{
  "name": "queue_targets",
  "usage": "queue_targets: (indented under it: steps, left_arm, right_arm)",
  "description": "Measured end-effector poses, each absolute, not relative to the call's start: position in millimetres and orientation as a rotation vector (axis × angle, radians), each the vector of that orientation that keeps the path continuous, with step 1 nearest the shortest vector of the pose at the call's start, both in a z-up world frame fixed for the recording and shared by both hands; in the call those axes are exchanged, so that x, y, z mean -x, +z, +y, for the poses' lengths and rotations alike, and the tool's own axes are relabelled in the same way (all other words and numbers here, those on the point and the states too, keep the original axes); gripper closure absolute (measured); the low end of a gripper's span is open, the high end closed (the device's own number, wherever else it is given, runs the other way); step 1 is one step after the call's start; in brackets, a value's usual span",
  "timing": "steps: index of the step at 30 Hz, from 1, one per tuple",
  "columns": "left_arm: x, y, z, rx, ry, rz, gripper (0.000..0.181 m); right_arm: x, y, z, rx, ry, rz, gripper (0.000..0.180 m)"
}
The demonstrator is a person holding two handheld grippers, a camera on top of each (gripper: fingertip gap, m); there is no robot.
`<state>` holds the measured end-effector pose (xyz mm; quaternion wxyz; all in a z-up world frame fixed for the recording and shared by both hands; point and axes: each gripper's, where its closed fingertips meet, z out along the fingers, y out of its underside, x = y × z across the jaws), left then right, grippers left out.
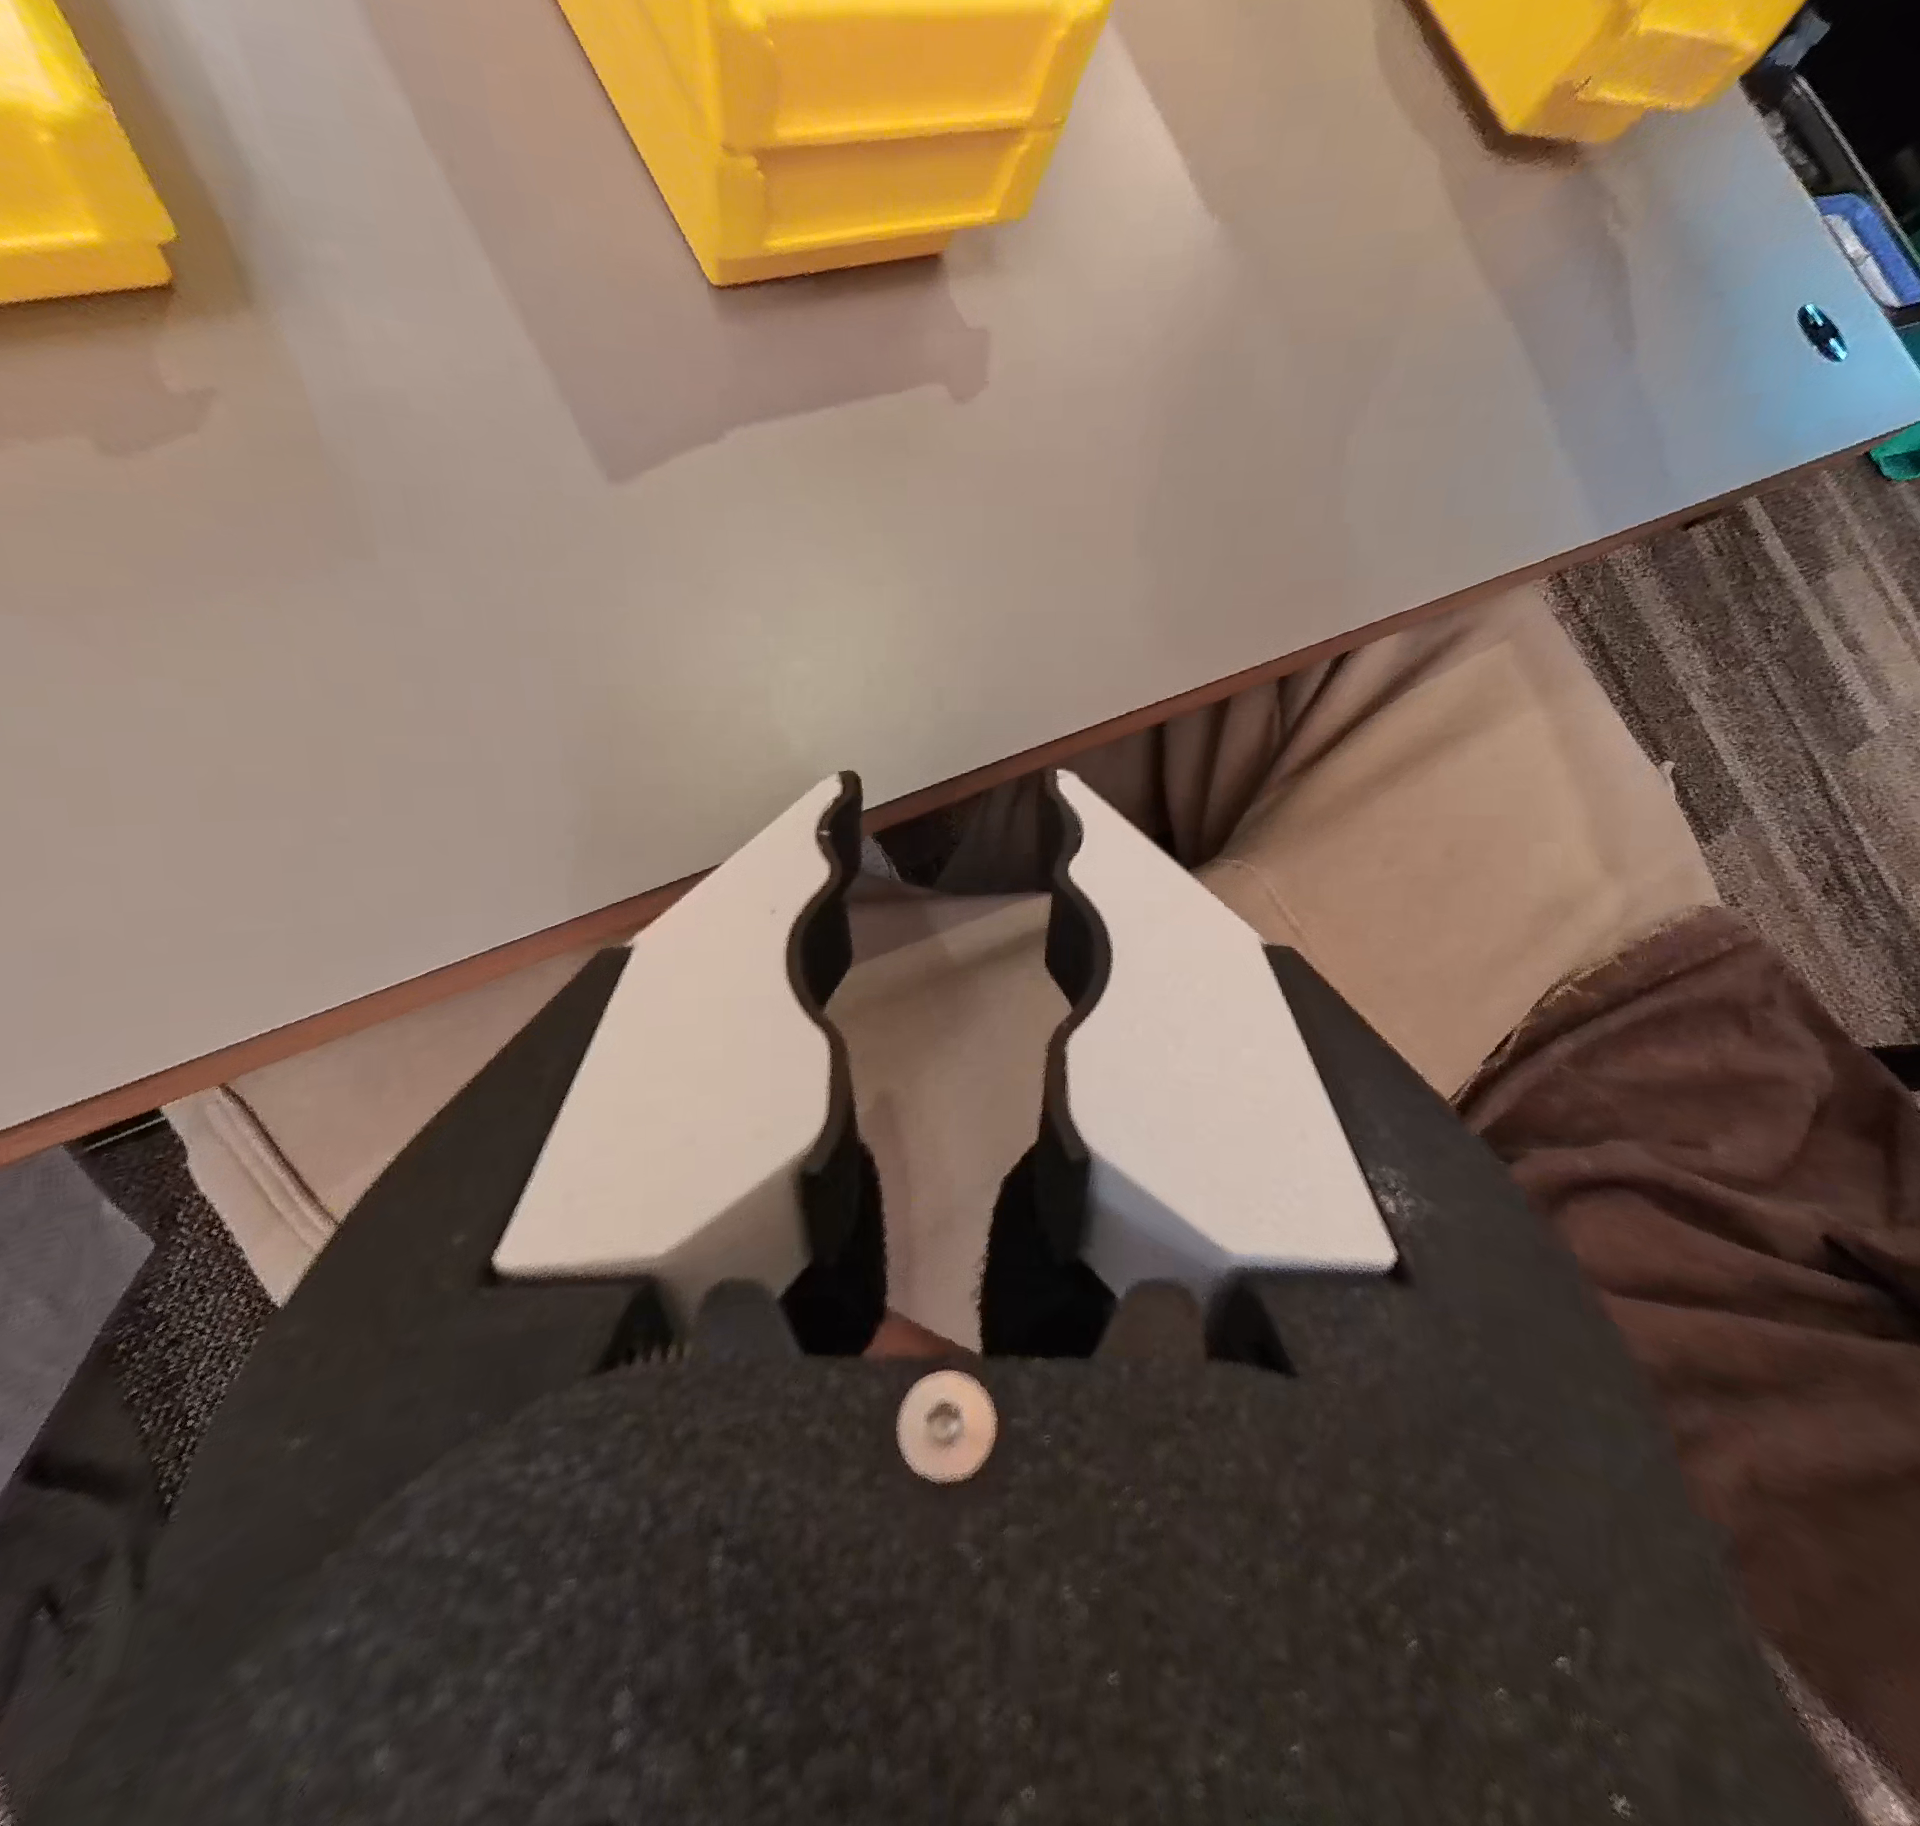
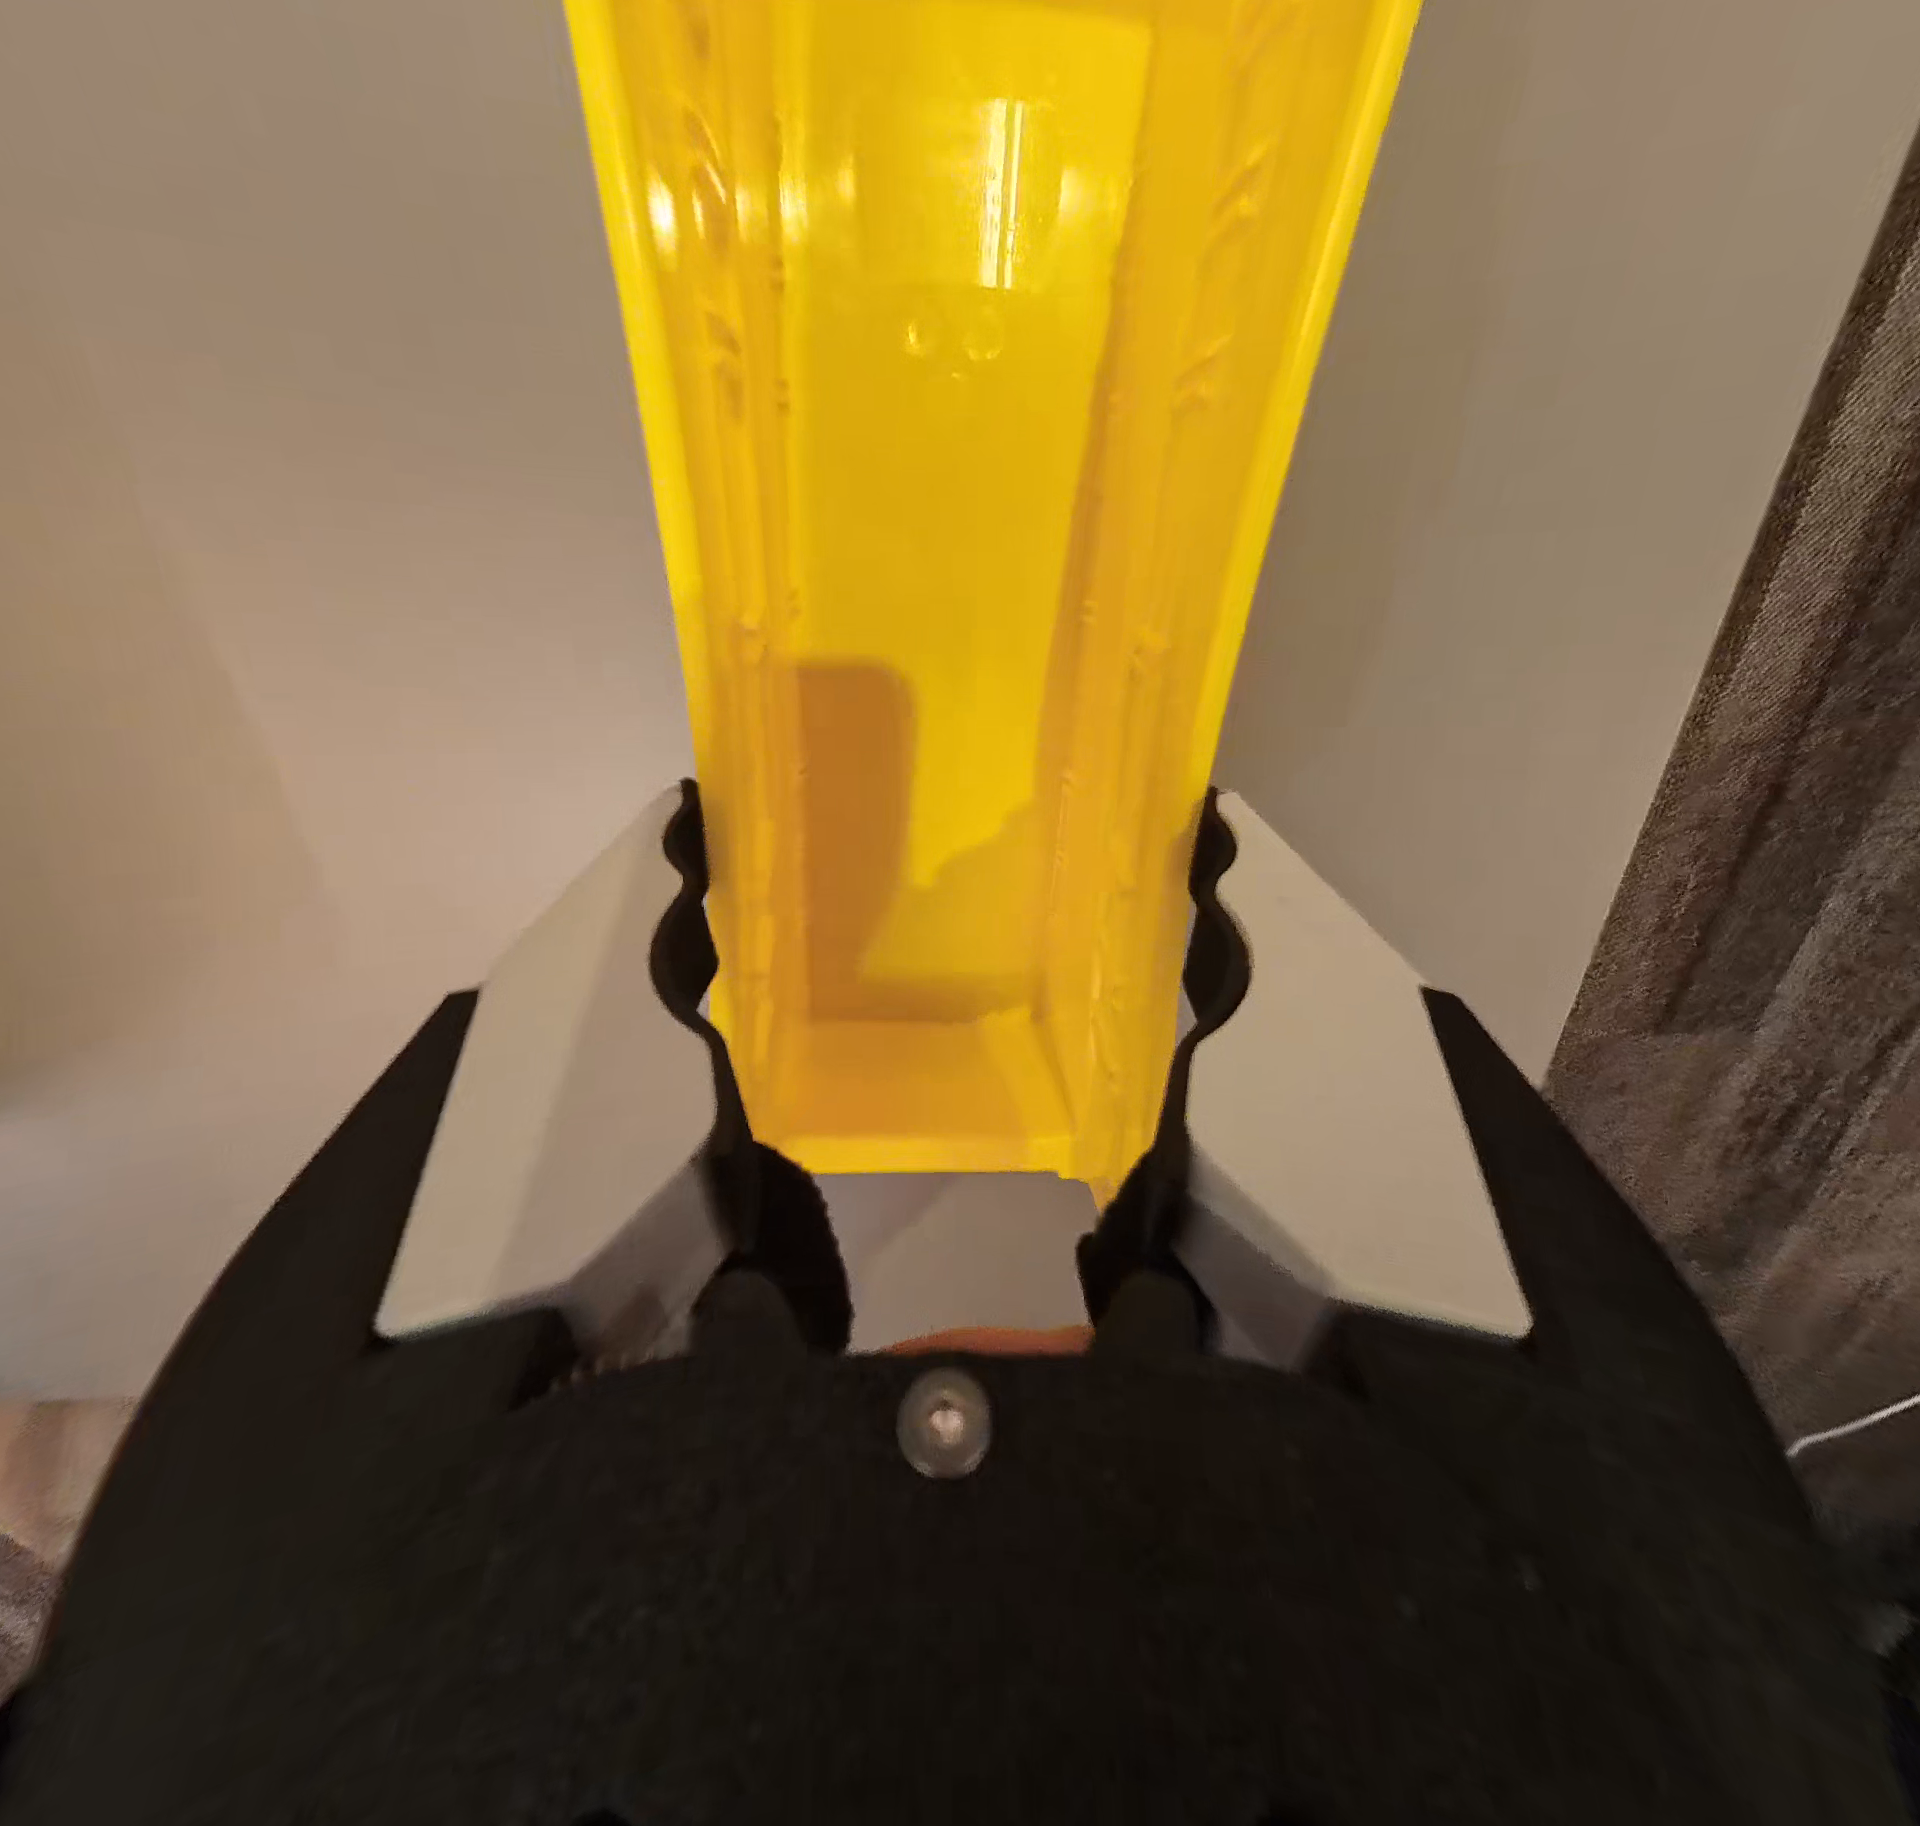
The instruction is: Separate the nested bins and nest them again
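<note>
In the left wrist view, two yellow bins nested together (image 1: 883,93) stand on the grey table (image 1: 520,581) straight ahead. Another yellow bin (image 1: 62,166) sits at the far left and a third yellow bin (image 1: 1621,10) at the far right. My left gripper (image 1: 954,800) is open and empty, hovering over the table's near edge, well short of the bins. In the right wrist view, my right gripper (image 2: 951,800) is shut across the narrow width of a yellow bin (image 2: 935,529). Its fingers press both side walls near the bin's near end, and the bin's open inside faces the camera.
The table's near edge (image 1: 1247,675) runs diagonally. A person's beige trousers (image 1: 1403,789) and brown garment (image 1: 1714,1205) are below it. A screw hole (image 1: 1820,327) marks the table's right corner, with clutter beyond. Grey carpet (image 2: 1766,841) shows right of the held bin.
</note>
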<state>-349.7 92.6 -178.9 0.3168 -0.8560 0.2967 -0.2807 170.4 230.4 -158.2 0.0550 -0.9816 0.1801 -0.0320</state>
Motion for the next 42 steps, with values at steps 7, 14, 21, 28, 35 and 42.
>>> queue_targets:
  steps: [7, 14, 21, 28, 35, 42]
  left_arm:
    - [338, -175, 90, 2.225, -0.738, 0.827, 0.150]
    - [337, -173, 89, 2.203, -0.711, 0.866, 0.150]
    - [339, -174, 92, 2.198, -0.669, 0.875, 0.150]
    - [340, -175, 90, 2.194, -0.650, 0.890, 0.150]
    - [347, -173, 93, 2.194, -0.657, 0.864, 0.151]
    - [348, -173, 96, 2.206, -0.683, 0.845, 0.150]
  right_arm:
    - [-143, -99, 229, 2.937, -0.134, 0.595, 0.092]
    - [-77, -26, 248, 2.894, -0.109, 0.564, 0.090]
    - [40, 58, 304, 2.782, -0.011, 0.396, 0.090]
    - [167, 37, 345, 2.751, 0.140, 0.311, 0.089]
    - [188, -9, 359, 2.783, -0.043, 0.282, 0.088]
    - [192, -39, 359, 2.788, -0.094, 0.306, 0.087]
